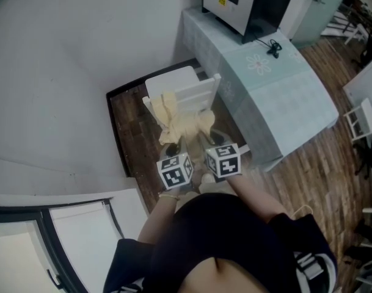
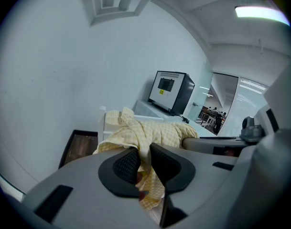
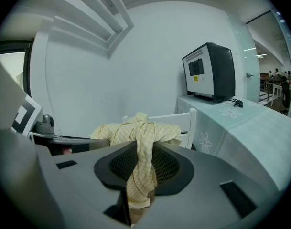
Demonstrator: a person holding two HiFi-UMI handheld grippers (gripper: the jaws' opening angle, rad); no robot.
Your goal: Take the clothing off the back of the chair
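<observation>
The clothing [image 1: 176, 122] hides part of the back of your chair [image 1: 171, 82]; the head view's top edge cuts off the machine [image 1: 244, 5] on the far counter [image 1: 283, 93].

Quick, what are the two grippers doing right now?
Left gripper: closed, holding the yellow clothing.
Right gripper: closed, holding the same yellow clothing.
</observation>
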